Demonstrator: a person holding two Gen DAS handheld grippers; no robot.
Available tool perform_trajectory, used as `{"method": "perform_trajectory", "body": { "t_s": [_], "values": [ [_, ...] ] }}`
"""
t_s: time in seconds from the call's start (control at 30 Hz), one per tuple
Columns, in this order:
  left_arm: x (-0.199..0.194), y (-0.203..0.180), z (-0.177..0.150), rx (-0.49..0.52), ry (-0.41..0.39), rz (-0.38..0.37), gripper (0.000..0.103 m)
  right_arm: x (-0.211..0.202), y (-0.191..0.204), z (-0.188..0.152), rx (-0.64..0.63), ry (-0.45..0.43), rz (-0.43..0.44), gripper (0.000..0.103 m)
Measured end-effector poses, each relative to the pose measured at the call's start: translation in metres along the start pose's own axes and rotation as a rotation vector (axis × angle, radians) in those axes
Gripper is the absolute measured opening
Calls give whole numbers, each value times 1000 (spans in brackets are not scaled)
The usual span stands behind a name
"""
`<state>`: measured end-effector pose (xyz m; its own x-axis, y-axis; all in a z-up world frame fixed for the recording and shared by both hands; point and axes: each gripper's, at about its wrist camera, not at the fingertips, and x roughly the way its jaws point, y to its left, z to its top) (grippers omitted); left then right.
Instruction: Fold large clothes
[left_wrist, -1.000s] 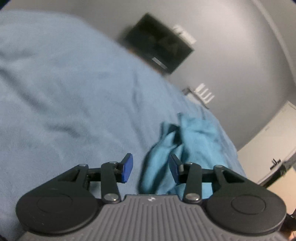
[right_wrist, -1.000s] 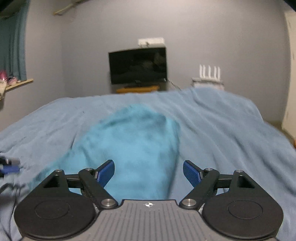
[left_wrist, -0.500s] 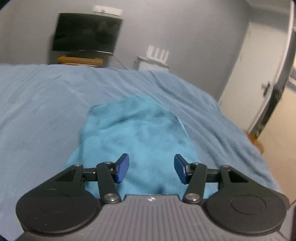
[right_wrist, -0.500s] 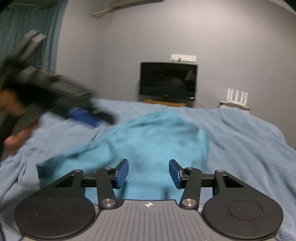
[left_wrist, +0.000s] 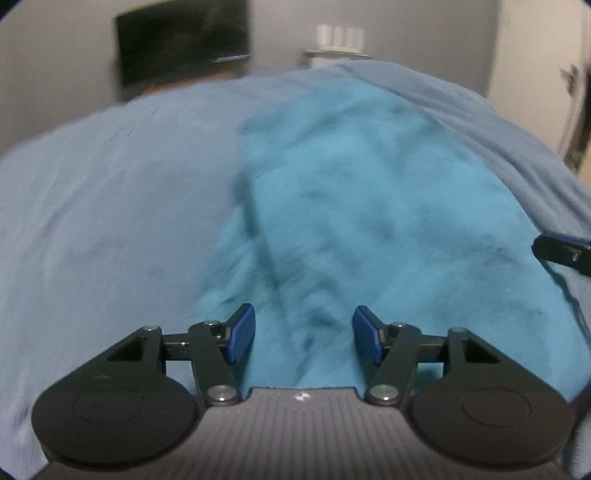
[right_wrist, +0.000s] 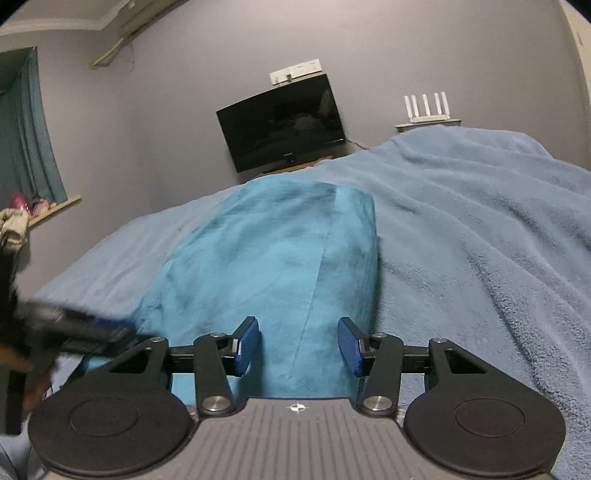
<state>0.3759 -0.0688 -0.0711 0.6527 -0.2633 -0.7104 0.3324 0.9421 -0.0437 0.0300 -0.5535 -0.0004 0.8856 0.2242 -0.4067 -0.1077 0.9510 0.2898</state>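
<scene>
Teal garment (right_wrist: 273, 251) lies on the bed just beyond both spread tongs (left_wrist: 303, 338).

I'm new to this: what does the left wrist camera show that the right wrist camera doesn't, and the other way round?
Only the left wrist view shows a door at far right. Only the right wrist view shows the teal curtain and the cluttered window ledge. Both show the teal garment lying on the light-blue blanket, the dark TV, the white router, and both open grippers: left gripper, right gripper.
</scene>
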Motion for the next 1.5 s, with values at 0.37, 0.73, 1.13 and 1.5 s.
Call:
{"method": "perform_trajectory", "body": {
  "t_s": [0.37, 0.73, 1.13, 1.5],
  "values": [
    [8, -63, 123, 66, -219, -136, 59, -16, 20, -4, -65, -64, 55, 59],
    [131, -133, 159, 308, -95, 44, 67, -9, 21, -7, -112, -41, 72, 57],
    [142, -23, 143, 4, 40, 339, 69, 10, -39, 1, 234, -38, -30, 66],
    [-16, -20, 6, -99, -6, 145, 70, 21, -47, -4, 351, 43, 40, 78]
  ]
}}
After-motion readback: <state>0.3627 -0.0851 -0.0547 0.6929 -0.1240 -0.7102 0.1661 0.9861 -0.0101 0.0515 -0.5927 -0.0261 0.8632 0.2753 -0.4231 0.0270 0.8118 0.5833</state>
